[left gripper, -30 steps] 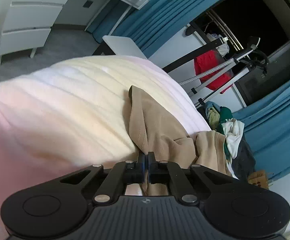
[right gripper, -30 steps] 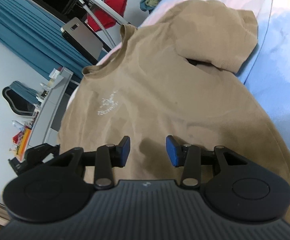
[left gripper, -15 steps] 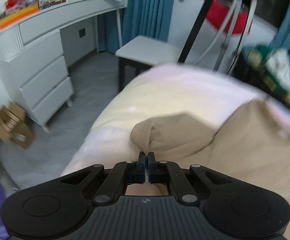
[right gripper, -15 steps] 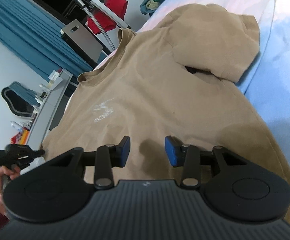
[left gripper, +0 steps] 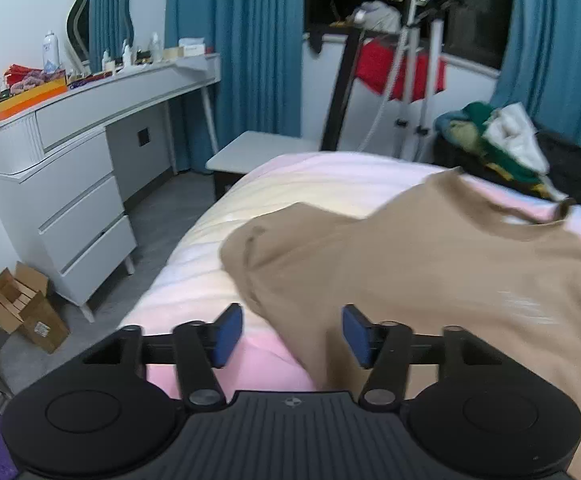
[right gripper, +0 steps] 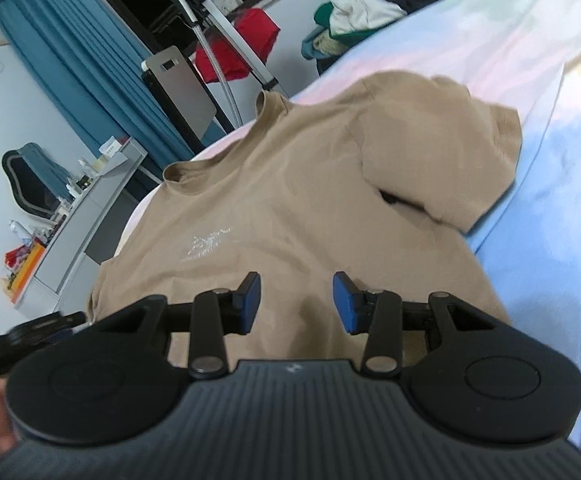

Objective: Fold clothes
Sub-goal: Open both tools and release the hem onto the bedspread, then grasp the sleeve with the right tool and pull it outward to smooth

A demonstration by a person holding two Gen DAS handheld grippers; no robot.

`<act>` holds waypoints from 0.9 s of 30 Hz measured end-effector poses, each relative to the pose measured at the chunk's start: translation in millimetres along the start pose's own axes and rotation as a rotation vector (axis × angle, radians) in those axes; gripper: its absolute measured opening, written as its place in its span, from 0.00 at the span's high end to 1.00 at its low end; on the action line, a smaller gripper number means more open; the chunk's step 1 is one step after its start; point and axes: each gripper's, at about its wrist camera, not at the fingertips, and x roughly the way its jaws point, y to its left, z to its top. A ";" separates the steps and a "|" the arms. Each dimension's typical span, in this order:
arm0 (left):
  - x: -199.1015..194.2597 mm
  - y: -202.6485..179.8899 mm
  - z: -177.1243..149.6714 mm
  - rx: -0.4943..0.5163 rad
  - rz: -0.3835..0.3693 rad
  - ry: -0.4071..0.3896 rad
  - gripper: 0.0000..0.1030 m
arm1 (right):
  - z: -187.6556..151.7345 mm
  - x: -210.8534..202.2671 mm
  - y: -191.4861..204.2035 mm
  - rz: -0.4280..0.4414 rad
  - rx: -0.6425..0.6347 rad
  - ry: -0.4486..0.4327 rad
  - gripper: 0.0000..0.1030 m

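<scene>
Left gripper (left gripper: 286, 334) wide open, empty, over shirt (left gripper: 430, 264) edge. Right gripper (right gripper: 295, 303) wide open above shirt, holding nothing.

Tan T-shirt (right gripper: 290, 208) flat on bed (right gripper: 550, 240)

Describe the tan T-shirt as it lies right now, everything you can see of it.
The tan T-shirt is a soft knit, short-sleeved, with a ribbed round collar and a small pale print on the chest. It lies front side up, spread across the pastel bedspread. One sleeve is folded in over the body, leaving a dark gap beneath; the other lies out toward the bed's edge. The fabric is lightly rumpled. Both the left gripper and the right gripper are open above its lower part, gripping nothing.
</scene>
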 end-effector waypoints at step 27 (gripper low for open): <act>-108.1 -95.3 -114.3 0.076 -0.160 -0.025 0.14 | 15.8 -29.7 -62.6 0.039 0.297 -0.015 0.36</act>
